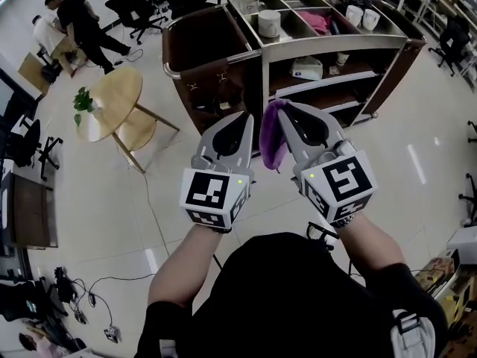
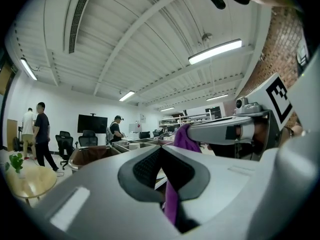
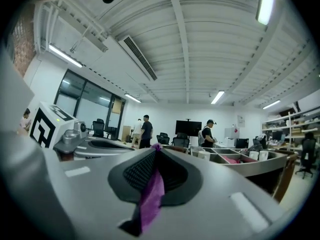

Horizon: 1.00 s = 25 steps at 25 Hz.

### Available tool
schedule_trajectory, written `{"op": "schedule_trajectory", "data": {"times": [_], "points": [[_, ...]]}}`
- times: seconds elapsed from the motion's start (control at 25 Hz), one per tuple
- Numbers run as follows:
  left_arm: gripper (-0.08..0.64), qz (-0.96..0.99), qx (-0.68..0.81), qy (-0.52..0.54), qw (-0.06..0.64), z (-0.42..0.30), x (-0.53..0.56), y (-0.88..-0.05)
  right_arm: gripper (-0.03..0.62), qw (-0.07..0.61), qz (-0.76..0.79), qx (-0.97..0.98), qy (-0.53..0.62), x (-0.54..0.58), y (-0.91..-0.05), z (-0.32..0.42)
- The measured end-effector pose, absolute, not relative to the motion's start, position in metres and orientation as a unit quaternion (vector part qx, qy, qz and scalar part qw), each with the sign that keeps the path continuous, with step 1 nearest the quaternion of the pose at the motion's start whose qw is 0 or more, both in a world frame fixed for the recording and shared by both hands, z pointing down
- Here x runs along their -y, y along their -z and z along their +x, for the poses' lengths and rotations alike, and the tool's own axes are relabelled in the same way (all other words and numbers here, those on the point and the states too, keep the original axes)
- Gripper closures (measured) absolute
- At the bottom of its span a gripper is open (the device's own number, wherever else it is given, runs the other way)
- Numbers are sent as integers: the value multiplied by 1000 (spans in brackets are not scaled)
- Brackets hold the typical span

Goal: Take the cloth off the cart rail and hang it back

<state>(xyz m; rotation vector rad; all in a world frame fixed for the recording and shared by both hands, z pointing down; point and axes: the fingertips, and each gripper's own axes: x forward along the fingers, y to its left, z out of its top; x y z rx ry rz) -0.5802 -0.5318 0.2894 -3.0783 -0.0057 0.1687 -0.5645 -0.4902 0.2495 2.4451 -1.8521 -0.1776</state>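
Note:
A purple cloth [image 1: 272,139] hangs in the air between my two grippers, in front of the cart [image 1: 328,47]. My right gripper [image 1: 285,109] is shut on the cloth's top; in the right gripper view the cloth [image 3: 151,194] runs down between the closed jaws of that gripper [image 3: 156,148]. My left gripper [image 1: 240,118] sits just left of it, jaws closed. In the left gripper view a purple strip [image 2: 172,204] shows in the gap behind that gripper's tips [image 2: 161,149]. The cart's chrome rail [image 1: 173,71] with a brown bag lies beyond and left of the grippers.
The cart's top compartments hold white cups [image 1: 268,22] and a pink item [image 1: 317,21]. A round wooden table [image 1: 112,103] with a small plant stands left of the cart. Office chairs [image 1: 130,2] and people [image 1: 82,24] are at the back left. Cables [image 1: 89,289] lie on the floor.

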Motion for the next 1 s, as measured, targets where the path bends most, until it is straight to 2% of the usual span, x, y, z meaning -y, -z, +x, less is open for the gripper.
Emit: {"op": "schedule_trajectory", "data": {"times": [0.28, 1.0], "points": [[571, -997, 48, -54, 29, -534, 478, -277, 572, 33, 822, 566, 57, 435, -236, -523], [571, -984, 168, -27, 44, -368, 283, -276, 572, 7, 883, 467, 42, 238, -235, -364]]}}
